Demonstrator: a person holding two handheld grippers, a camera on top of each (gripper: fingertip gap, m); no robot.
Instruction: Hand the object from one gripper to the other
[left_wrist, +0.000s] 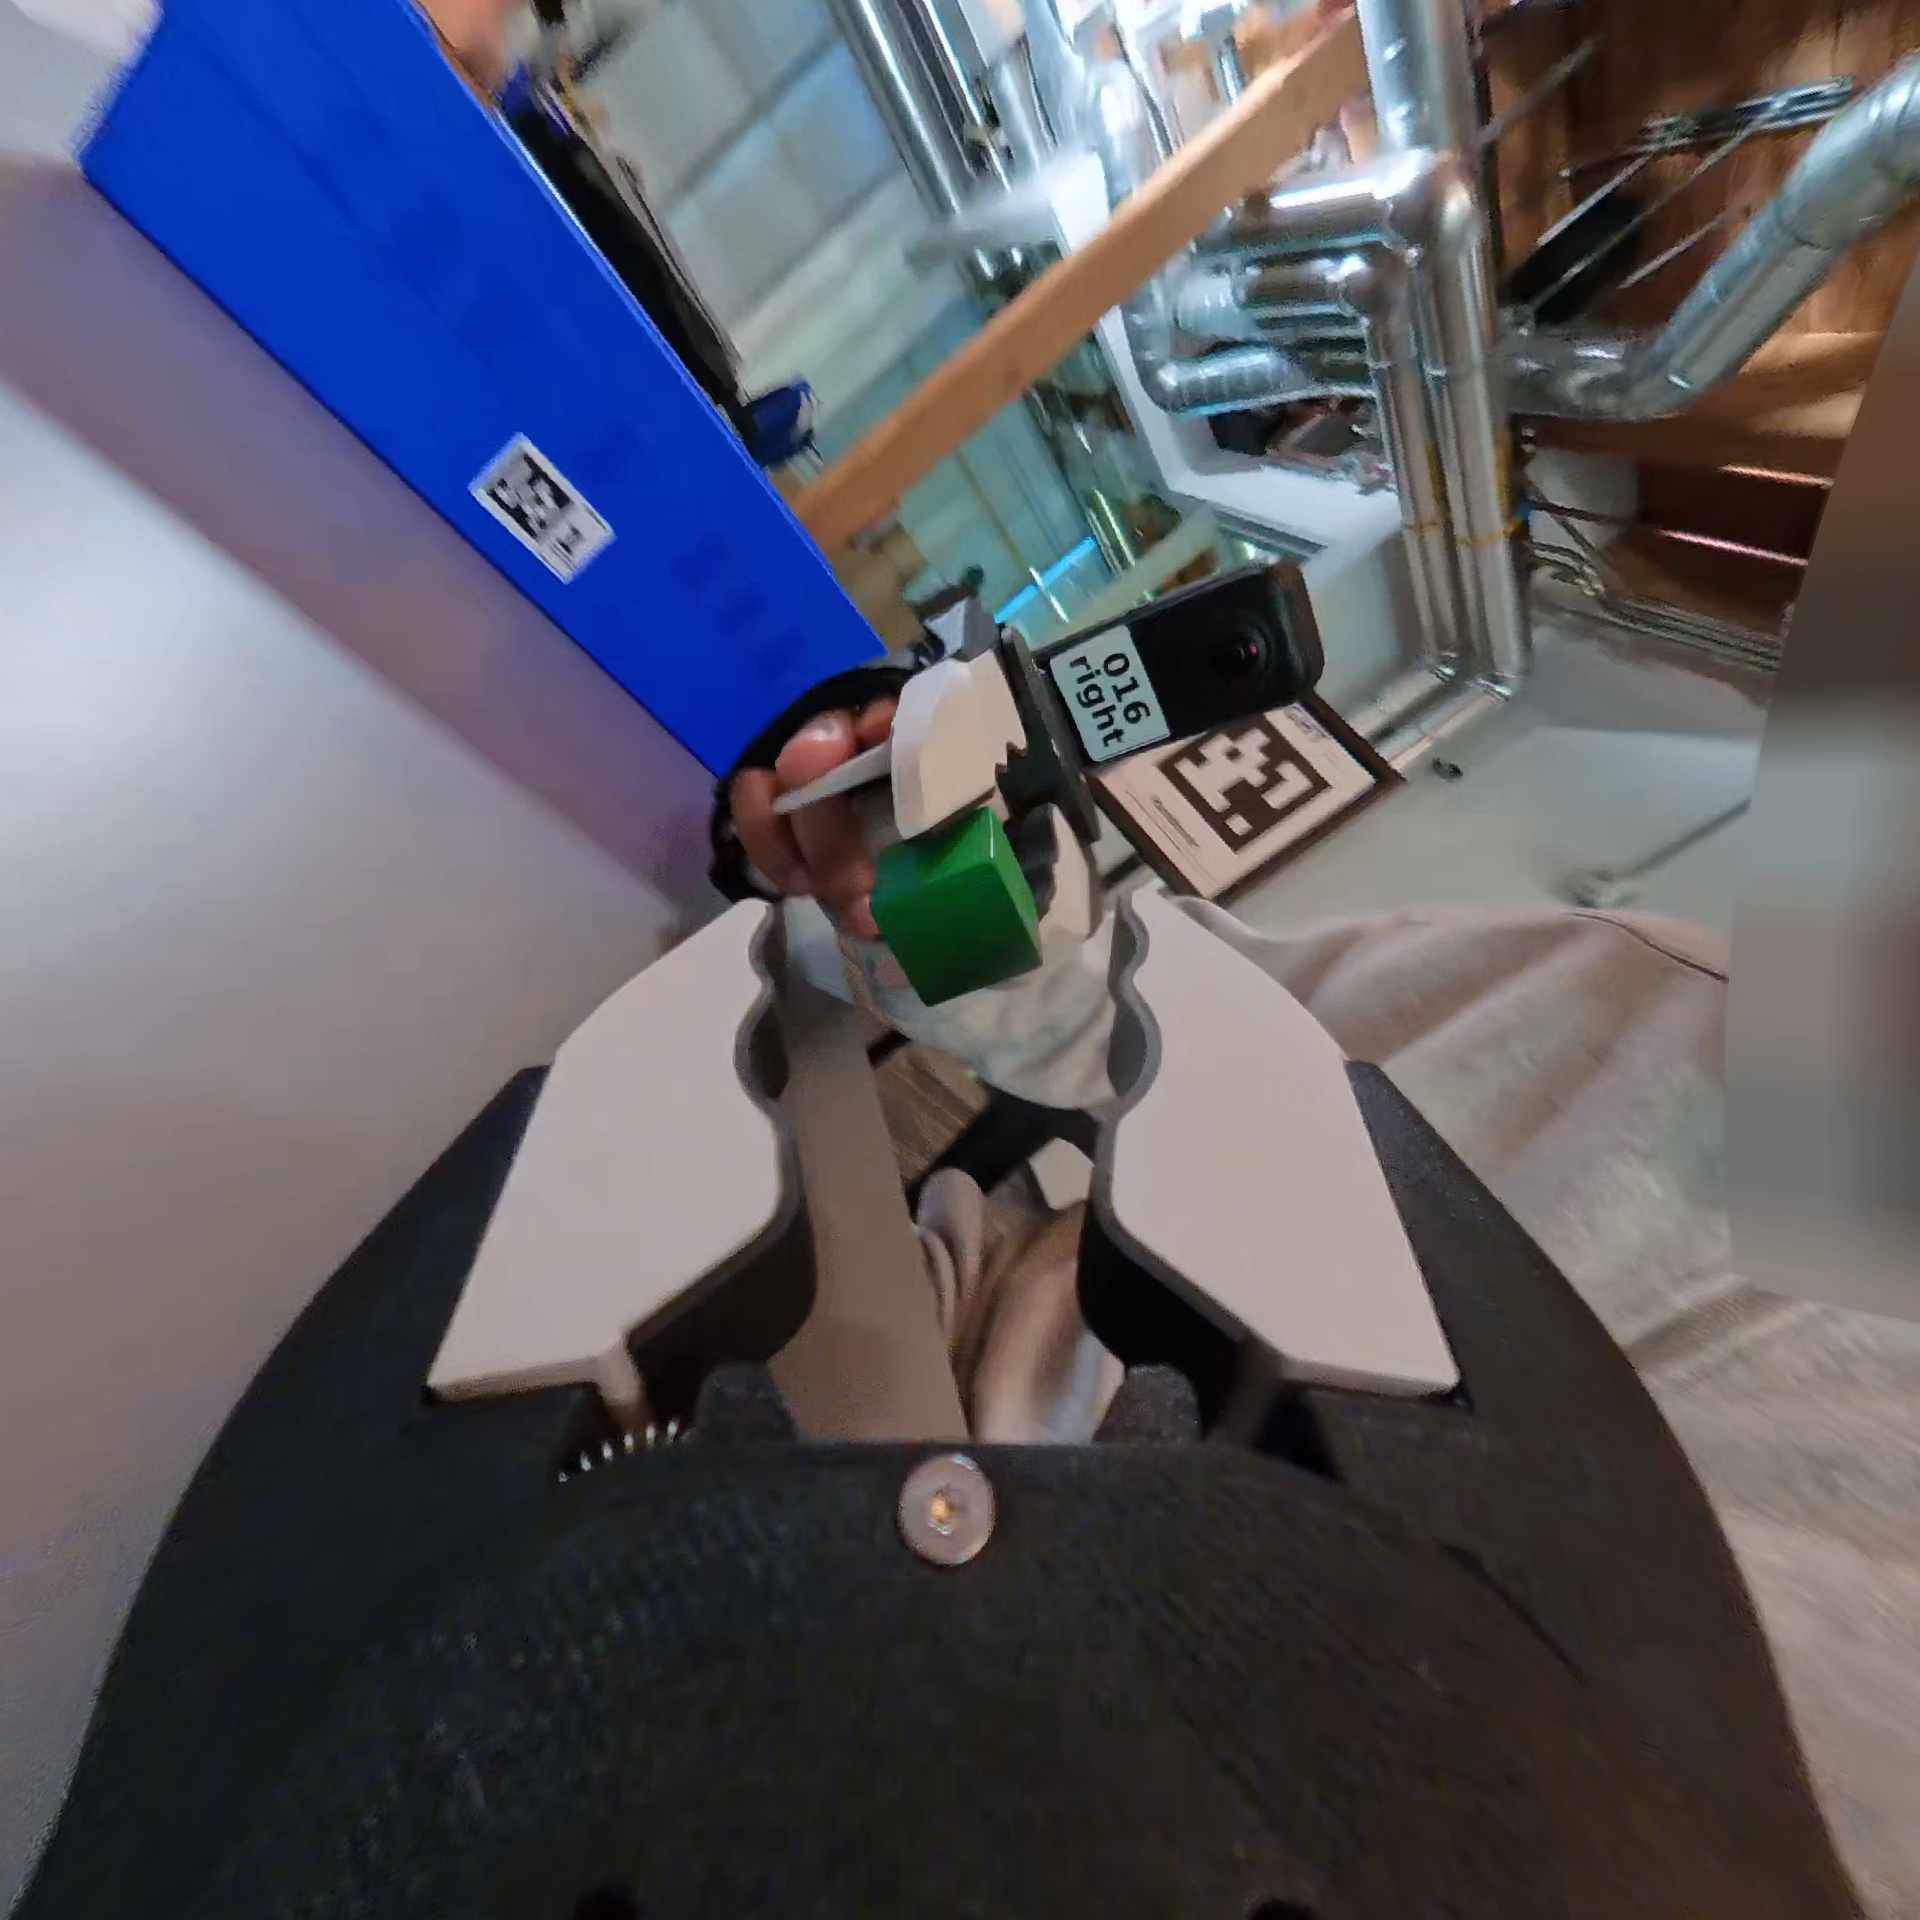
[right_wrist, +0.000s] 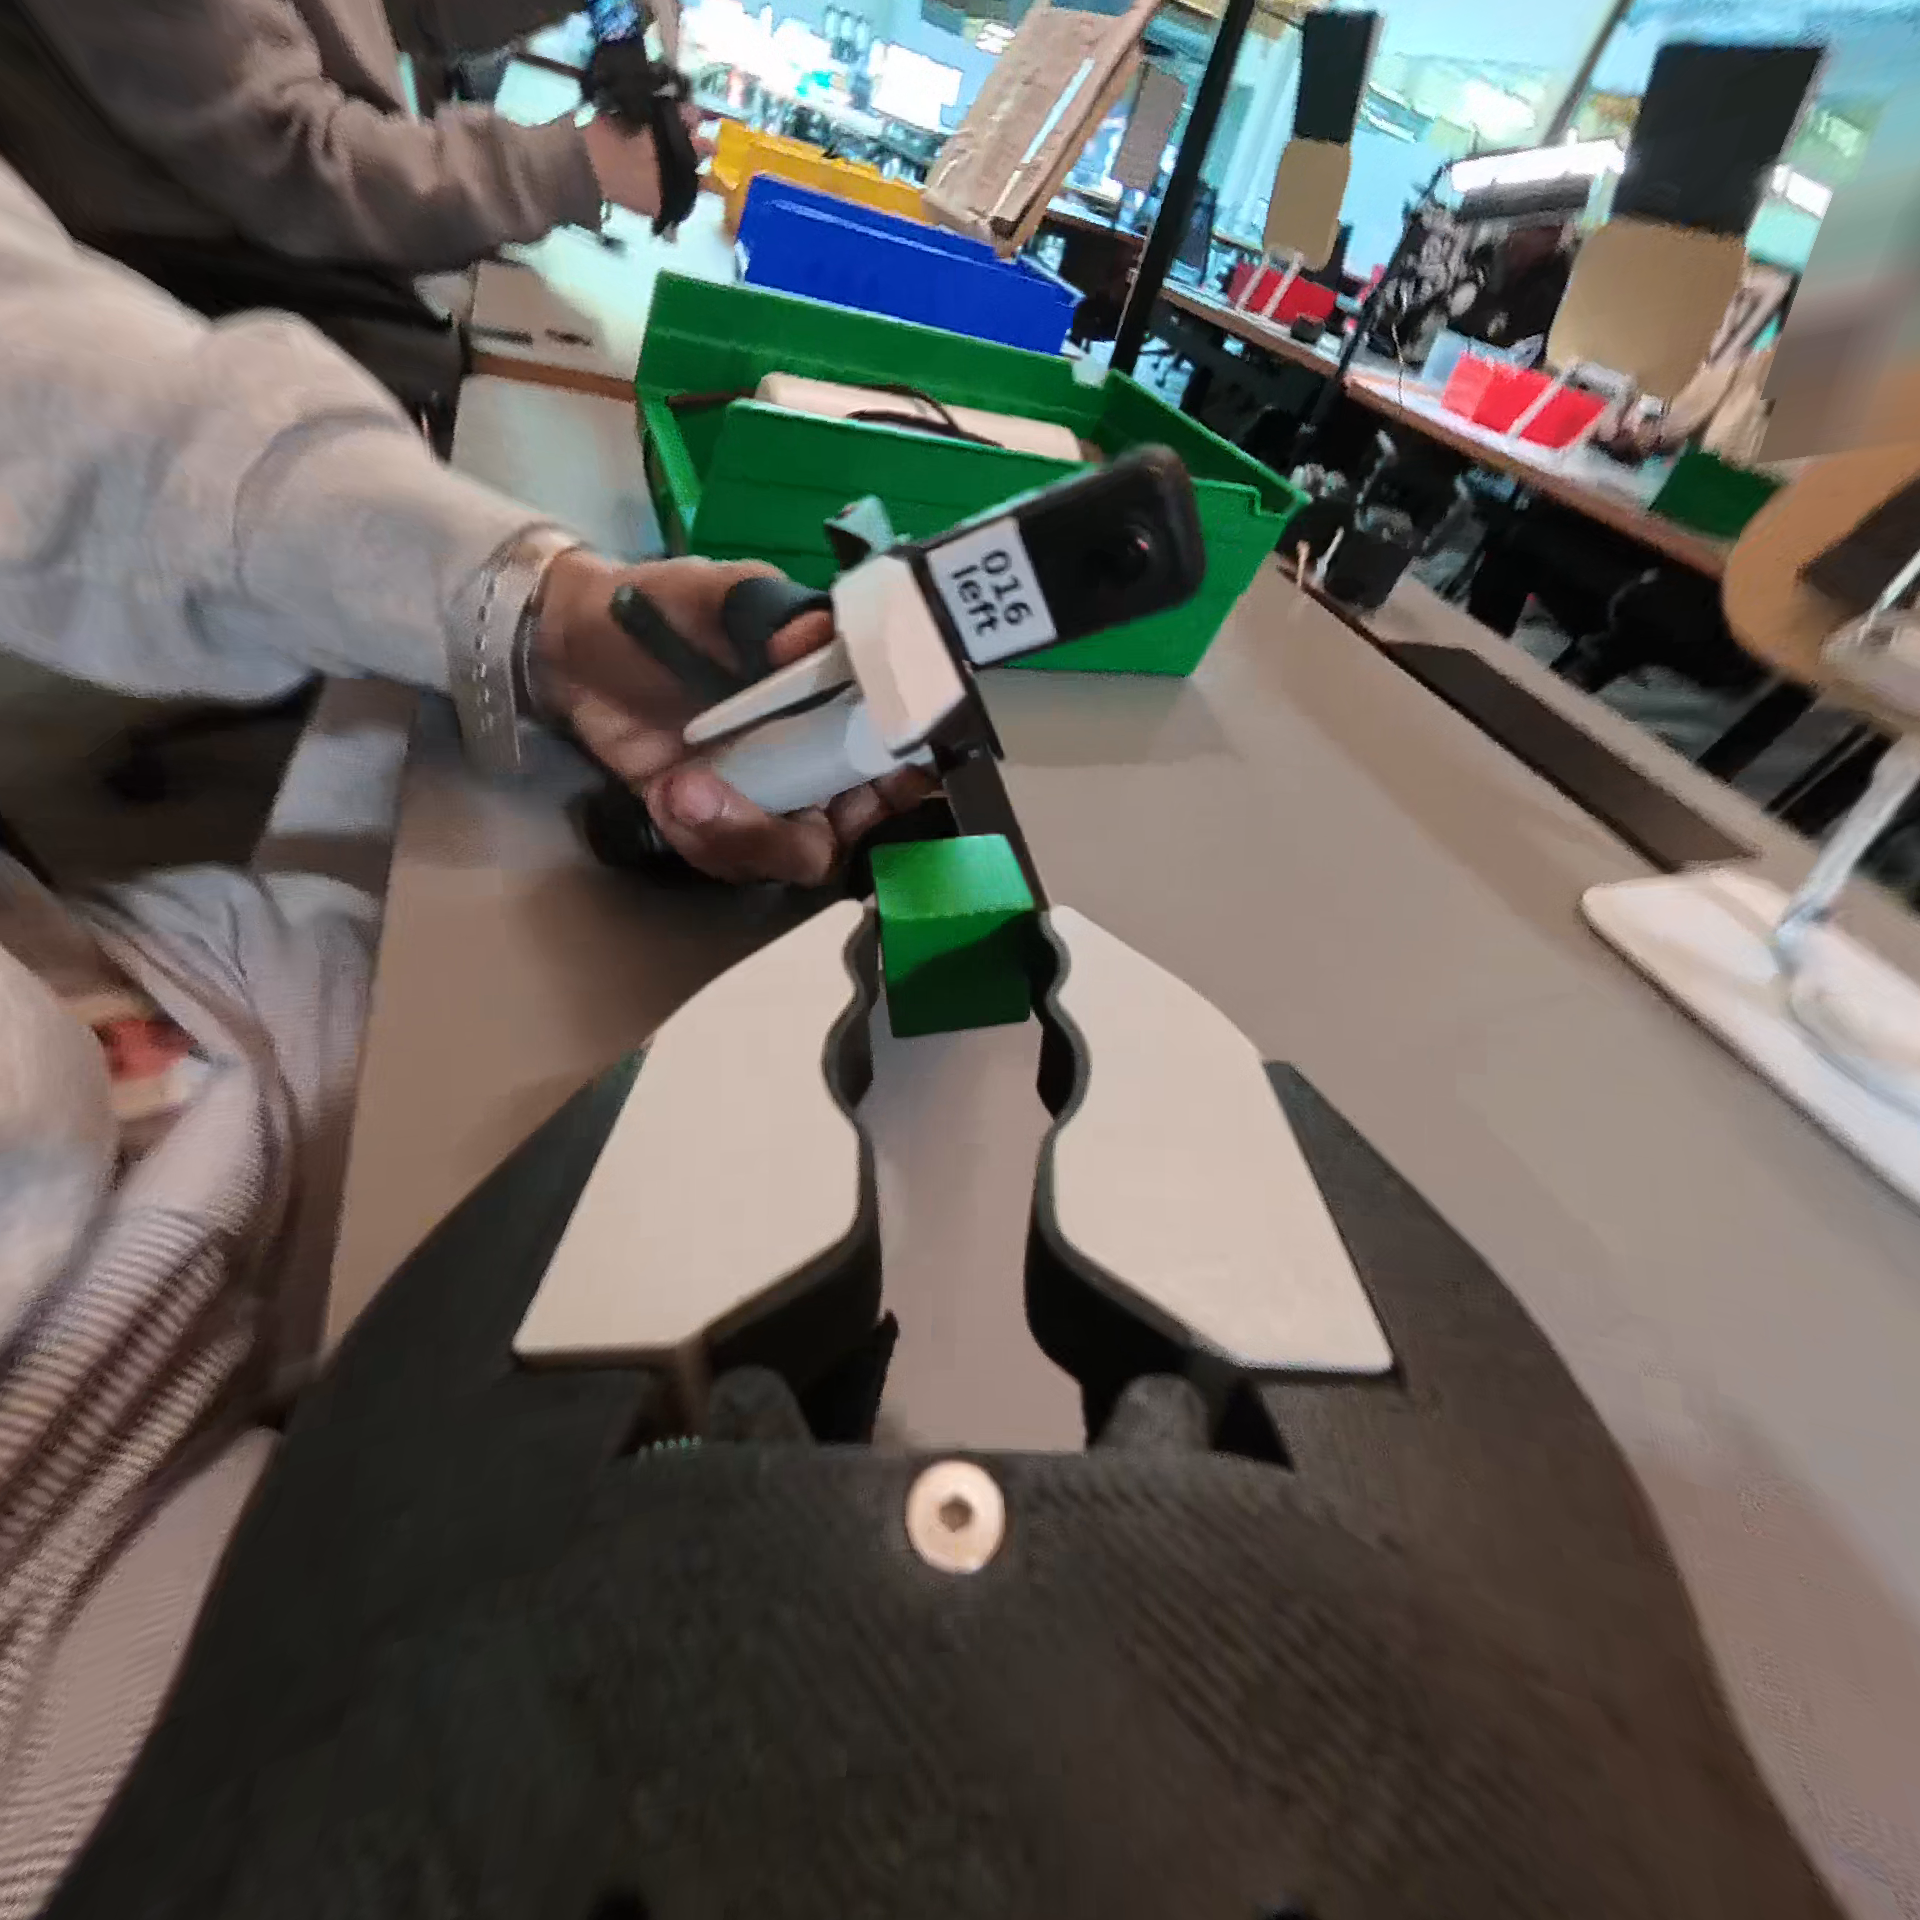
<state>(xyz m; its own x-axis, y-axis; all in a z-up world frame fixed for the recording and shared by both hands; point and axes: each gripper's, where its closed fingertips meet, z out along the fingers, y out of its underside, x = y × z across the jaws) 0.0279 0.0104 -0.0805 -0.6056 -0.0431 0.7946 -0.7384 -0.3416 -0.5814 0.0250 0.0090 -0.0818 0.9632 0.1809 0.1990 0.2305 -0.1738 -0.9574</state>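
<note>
A green cube (right_wrist: 951, 935) is clamped between the white fingertips of my right gripper (right_wrist: 956, 930), held above the grey table (right_wrist: 1299, 831). In the left wrist view the same green cube (left_wrist: 956, 904) sits in the gap at the tips of my left gripper (left_wrist: 951, 914), whose jaws stand wide apart and do not touch it. The right gripper body (left_wrist: 956, 748) holds the cube from the far side there. In the right wrist view the hand-held left gripper (right_wrist: 914, 675) faces me just behind the cube, its fingertips hidden.
A green bin (right_wrist: 1195, 582) stands on the table behind the grippers, with a blue bin (right_wrist: 904, 270) farther back. A white flat base (right_wrist: 1714, 966) lies at the right. A blue box (left_wrist: 416, 312) is at the left. Another person works at the back left.
</note>
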